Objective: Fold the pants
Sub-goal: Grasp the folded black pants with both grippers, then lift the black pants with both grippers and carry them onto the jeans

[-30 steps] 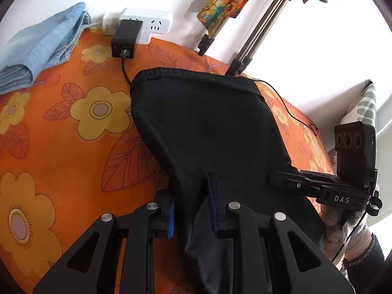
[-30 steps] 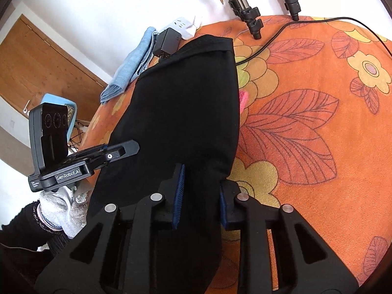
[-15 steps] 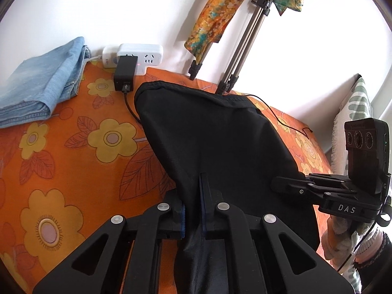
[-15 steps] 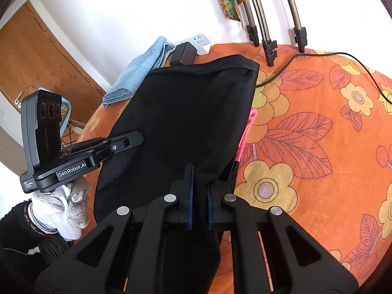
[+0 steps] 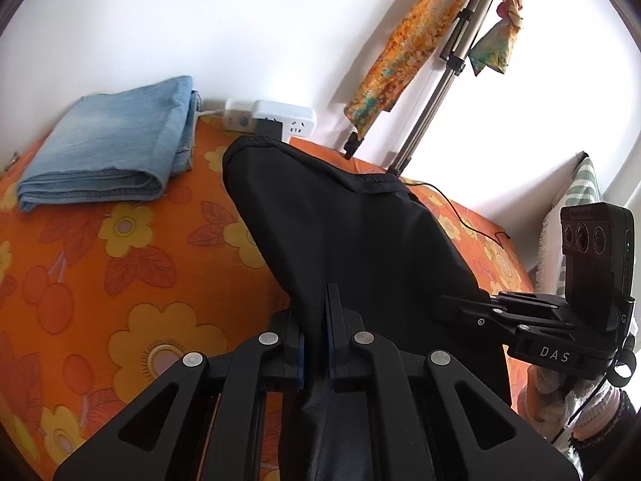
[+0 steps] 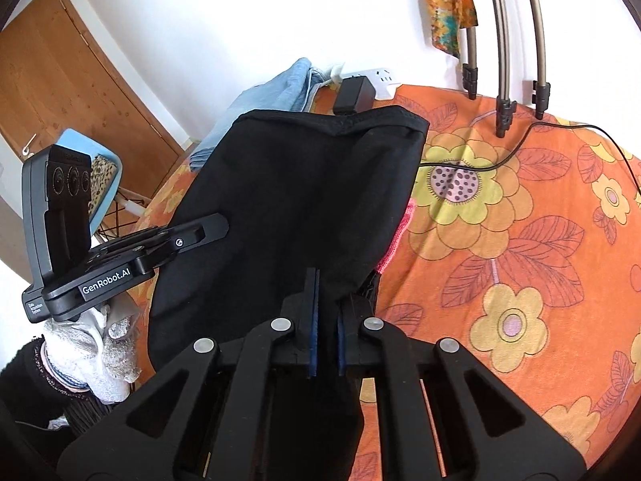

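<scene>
The black pants [image 5: 352,240] lie stretched over the orange flowered bedspread [image 5: 100,280], their far hem near the wall. My left gripper [image 5: 314,320] is shut on the near left edge of the pants and holds it lifted. My right gripper [image 6: 326,312] is shut on the near right edge of the pants [image 6: 296,192]. Each gripper shows in the other's view, the right gripper [image 5: 533,324] at the right, the left gripper [image 6: 120,256] at the left. A pink strip [image 6: 396,240] peeks out under the pants' right edge.
Folded blue jeans [image 5: 108,148] lie at the far left by the wall. A white power strip [image 5: 276,118] with a black adapter sits behind the pants. Tripod legs [image 6: 500,80] and a black cable [image 6: 521,140] stand at the far right. A wooden door [image 6: 60,80] is at the left.
Both grippers closed on the near edge of the pants and lifted it, pulling back and up. The far hem of the pants rose off the bedspread.
</scene>
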